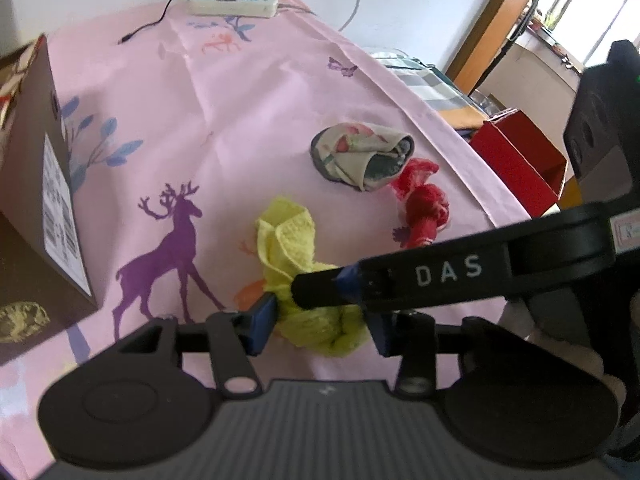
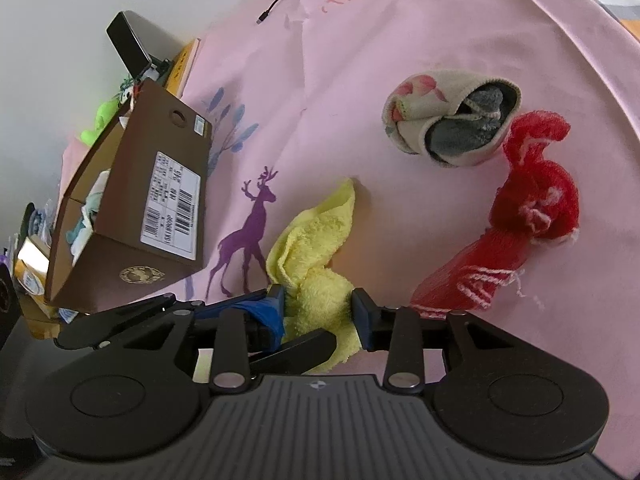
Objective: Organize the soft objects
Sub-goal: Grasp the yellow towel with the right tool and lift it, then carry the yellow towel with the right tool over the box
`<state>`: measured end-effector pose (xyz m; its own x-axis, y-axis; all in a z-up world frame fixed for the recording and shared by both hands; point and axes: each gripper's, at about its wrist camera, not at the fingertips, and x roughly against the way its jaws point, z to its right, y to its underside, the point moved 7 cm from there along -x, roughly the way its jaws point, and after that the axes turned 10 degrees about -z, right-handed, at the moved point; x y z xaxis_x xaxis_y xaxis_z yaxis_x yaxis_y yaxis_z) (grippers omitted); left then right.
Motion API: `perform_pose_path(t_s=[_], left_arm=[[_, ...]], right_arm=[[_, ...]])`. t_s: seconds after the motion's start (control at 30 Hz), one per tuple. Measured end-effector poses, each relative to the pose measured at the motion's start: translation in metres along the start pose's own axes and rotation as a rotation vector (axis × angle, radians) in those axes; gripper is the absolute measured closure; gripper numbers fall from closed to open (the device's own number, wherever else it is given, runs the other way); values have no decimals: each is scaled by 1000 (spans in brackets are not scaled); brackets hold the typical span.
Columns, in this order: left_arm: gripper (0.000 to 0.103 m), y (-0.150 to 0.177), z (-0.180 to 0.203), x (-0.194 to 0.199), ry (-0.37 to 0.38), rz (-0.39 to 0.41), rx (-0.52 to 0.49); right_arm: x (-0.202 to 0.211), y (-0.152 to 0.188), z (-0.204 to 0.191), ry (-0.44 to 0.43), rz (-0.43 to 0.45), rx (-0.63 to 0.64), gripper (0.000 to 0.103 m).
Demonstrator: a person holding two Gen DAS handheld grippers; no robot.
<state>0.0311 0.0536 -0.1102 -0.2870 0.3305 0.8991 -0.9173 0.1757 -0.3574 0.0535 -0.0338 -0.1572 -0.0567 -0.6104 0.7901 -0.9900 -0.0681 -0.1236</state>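
both claws straddled yellow cloth (image 2: 316, 248), left gripper (image 1: 320, 320) and right gripper (image 2: 318, 312) pressing its bunched end; red sock (image 2: 516, 232) and floral bundle (image 2: 448, 120) lay just beyond (brown box (image 2: 160, 200) sat left).

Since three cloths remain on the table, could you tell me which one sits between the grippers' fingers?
The yellow towel; the red knotted cloth and floral bundle lie apart, untouched.

Got a towel (image 2: 316, 248) lying on the tablecloth (image 2: 360, 60) right between both sets of gripper fingers, with a knotted cloth (image 2: 516, 232) off to its right and a rolled sock bundle (image 2: 448, 120) behind that one. Box (image 2: 152, 208) sitting over on the left with small cloths in it, power strip (image 1: 234, 2) way at the back edge.
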Motion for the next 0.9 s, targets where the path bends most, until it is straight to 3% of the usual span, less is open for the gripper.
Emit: perform_pose_path(t_s=[0.33, 0.9], left_arm=[[60, -1, 1, 36, -33, 83, -61], [60, -7, -27, 128, -118, 292, -109]], right_arm=[[15, 0, -24, -67, 52, -14, 82], [44, -12, -110, -167, 225, 65, 82]])
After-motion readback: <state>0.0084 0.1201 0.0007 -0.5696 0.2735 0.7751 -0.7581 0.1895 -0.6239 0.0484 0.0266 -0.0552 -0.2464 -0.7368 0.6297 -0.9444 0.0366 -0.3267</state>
